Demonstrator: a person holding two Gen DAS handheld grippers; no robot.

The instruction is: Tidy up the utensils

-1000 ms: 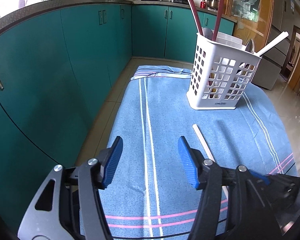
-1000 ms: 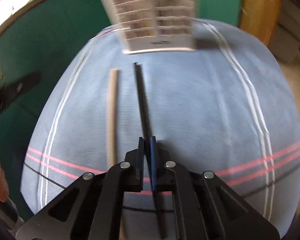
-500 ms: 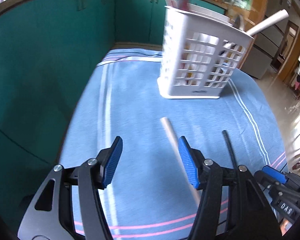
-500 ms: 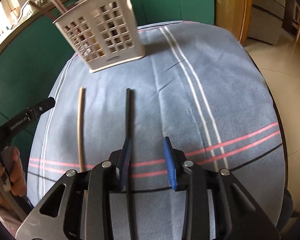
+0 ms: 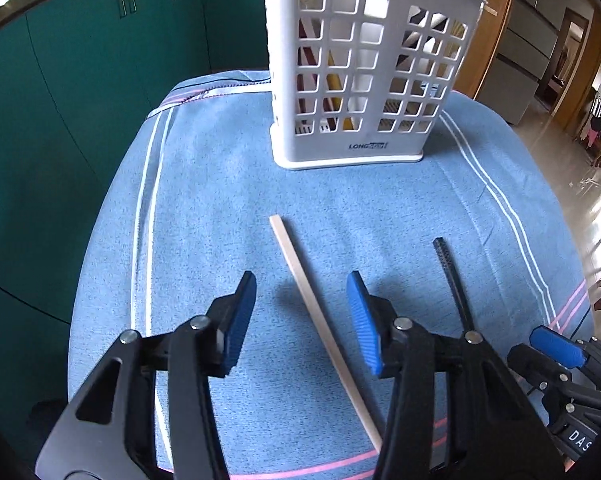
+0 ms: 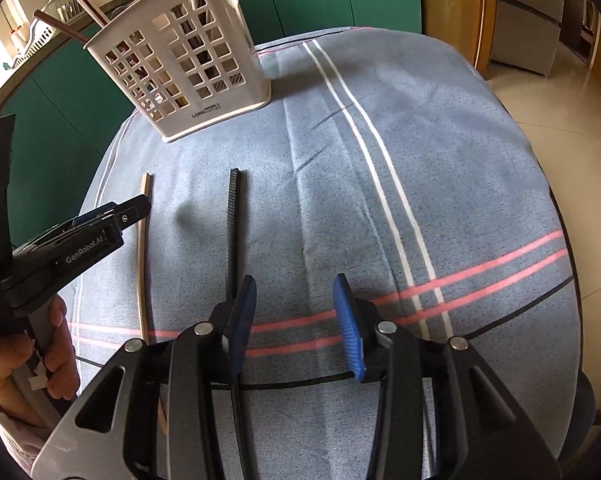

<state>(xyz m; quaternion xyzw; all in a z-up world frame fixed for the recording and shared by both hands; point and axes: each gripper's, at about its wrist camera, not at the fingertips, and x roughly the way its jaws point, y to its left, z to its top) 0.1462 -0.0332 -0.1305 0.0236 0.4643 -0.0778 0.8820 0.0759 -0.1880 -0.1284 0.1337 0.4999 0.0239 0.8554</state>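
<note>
A white slotted utensil holder (image 5: 364, 76) with several utensils in it stands at the far side of the blue cloth; it also shows in the right wrist view (image 6: 180, 64). A pale wooden chopstick (image 5: 320, 320) lies on the cloth between the open jaws of my left gripper (image 5: 302, 320), above it. A black chopstick (image 5: 454, 284) lies to its right; in the right wrist view (image 6: 233, 232) it passes under the left finger of my right gripper (image 6: 294, 320), which is open and empty. The pale chopstick (image 6: 142, 256) and left gripper (image 6: 140, 208) show there too.
The blue striped cloth (image 5: 220, 200) covers a small table whose edges fall away on all sides. Teal kitchen cabinets (image 5: 80, 80) stand to the left and behind. Tiled floor (image 6: 572, 92) and a wooden door lie to the right.
My right gripper has opened, let go of the black chopstick and left it on the cloth. My left gripper has moved right and forward over the pale chopstick.
</note>
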